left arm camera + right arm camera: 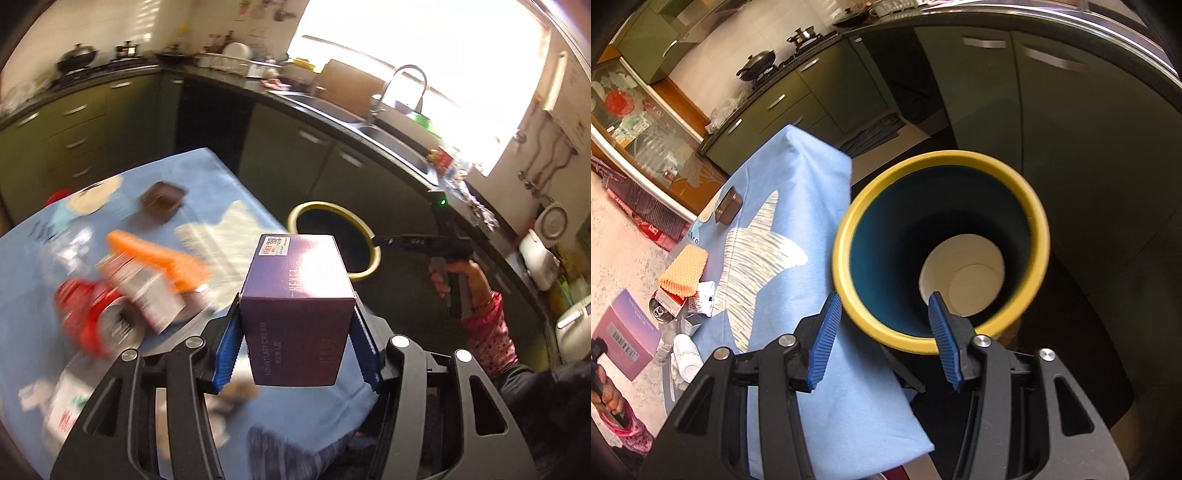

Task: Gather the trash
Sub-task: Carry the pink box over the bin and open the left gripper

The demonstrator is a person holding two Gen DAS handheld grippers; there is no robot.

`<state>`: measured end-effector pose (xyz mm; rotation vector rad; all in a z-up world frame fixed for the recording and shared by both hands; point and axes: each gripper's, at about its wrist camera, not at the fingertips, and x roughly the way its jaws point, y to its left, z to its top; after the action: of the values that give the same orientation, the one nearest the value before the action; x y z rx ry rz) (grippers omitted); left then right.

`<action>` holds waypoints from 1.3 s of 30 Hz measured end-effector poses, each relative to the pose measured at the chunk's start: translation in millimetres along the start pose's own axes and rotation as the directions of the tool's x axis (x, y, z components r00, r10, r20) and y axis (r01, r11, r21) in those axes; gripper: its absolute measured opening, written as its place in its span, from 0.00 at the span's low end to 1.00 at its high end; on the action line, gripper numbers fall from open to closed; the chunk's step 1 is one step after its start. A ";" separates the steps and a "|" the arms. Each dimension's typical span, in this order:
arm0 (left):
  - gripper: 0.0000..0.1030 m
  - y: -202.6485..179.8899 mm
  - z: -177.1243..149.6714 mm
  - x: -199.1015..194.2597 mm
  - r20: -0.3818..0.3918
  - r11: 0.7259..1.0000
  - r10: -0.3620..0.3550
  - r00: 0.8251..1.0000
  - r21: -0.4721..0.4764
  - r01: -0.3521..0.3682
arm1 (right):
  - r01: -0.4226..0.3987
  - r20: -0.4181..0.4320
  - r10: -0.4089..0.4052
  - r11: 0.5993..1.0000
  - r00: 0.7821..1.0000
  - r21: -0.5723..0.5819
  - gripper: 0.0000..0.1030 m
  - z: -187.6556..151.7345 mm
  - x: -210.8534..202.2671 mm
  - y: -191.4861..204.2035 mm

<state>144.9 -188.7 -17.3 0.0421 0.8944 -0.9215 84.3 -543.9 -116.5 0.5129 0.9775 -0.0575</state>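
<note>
My left gripper [295,325] is shut on a purple cream box [297,302] and holds it above the table's right edge, short of the bin [365,273]. The box also shows far left in the right wrist view [626,332]. My right gripper [882,332] is open and empty, right over the yellow-rimmed bin [846,243] beside the table. A white paper cup [960,277] lies at the bin's bottom. Trash on the blue tablecloth [221,192]: an orange foam net [155,254], a red can [85,314], a carton [140,291], a brown tray [162,199].
Dark green kitchen cabinets [288,147] and a counter with sink [388,136] run behind the bin. In the right wrist view, a white bottle [687,356], crumpled paper [705,295] and the brown tray [727,206] lie on the tablecloth [798,206].
</note>
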 end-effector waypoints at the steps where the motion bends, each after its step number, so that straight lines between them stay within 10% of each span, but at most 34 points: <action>1: 0.52 -7.2 10.8 12.1 -0.007 1.000 -0.028 1.000 0.012 0.028 | 0.005 0.006 -0.006 1.000 1.000 0.008 0.46 -1.5 -3.4 -5.7; 10: 0.52 -84.6 91.0 154.9 -0.109 0.983 -0.142 0.984 0.104 0.153 | 0.015 0.049 -0.020 0.995 0.999 0.100 0.46 -18.7 -26.1 -55.1; 21: 0.62 -105.1 117.5 301.4 -0.169 0.998 -0.027 0.985 0.050 0.036 | 0.026 0.060 -0.033 0.993 0.998 0.118 0.50 -25.0 -34.3 -67.8; 33: 0.71 -92.2 103.0 144.0 0.057 0.998 -0.007 0.998 0.056 0.003 | 0.010 0.030 -0.012 0.999 0.999 0.054 0.51 -26.8 -21.9 -40.2; 39: 0.77 -30.0 57.6 34.3 0.174 0.989 0.140 0.975 -0.062 -0.131 | -0.060 -0.031 0.056 0.991 0.998 -0.122 0.51 -25.5 2.4 29.2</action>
<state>170.9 -253.1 6.5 -0.0223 0.7383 -0.7627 73.9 -506.6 -118.5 0.4299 0.9858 0.0617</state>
